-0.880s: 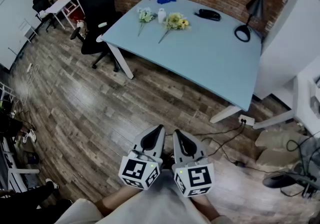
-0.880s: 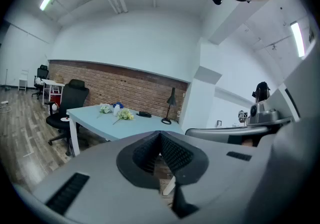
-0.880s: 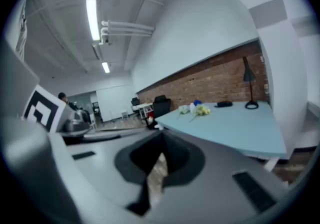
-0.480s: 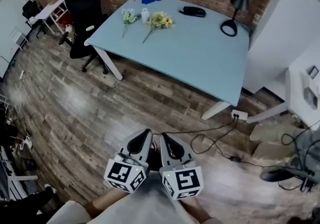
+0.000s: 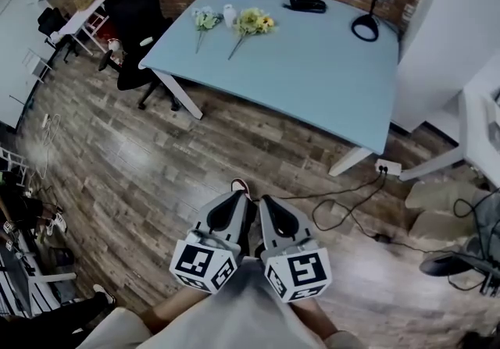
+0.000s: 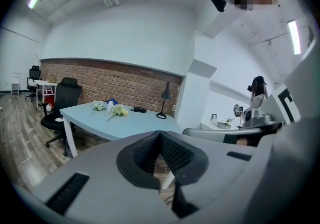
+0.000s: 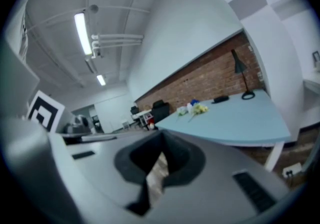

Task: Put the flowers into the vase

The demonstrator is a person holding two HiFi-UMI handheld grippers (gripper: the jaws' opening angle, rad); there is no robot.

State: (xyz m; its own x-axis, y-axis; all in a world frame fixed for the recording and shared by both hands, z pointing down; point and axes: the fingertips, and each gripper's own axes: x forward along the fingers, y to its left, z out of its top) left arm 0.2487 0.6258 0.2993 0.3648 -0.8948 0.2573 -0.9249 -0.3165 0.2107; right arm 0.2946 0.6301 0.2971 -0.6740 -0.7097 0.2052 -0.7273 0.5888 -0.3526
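Head view: your left gripper (image 5: 237, 199) and right gripper (image 5: 267, 204) hung over the floor, well apart from the desk (image 5: 312, 82). The flowers (image 5: 251, 23) lay beside the vase (image 5: 229, 15).
Left gripper view: jaws clenched, empty.
Right gripper view: same.
Risk: you could snag the floor cable (image 5: 344, 211) walking in, or tip the vase by reaching with clenched jaws.

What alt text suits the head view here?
The left claw and right claw, both shut and empty, sit together above a wood floor, short of a light blue table. At its far end a pale flower bunch and a yellow flower bunch flank a white vase.
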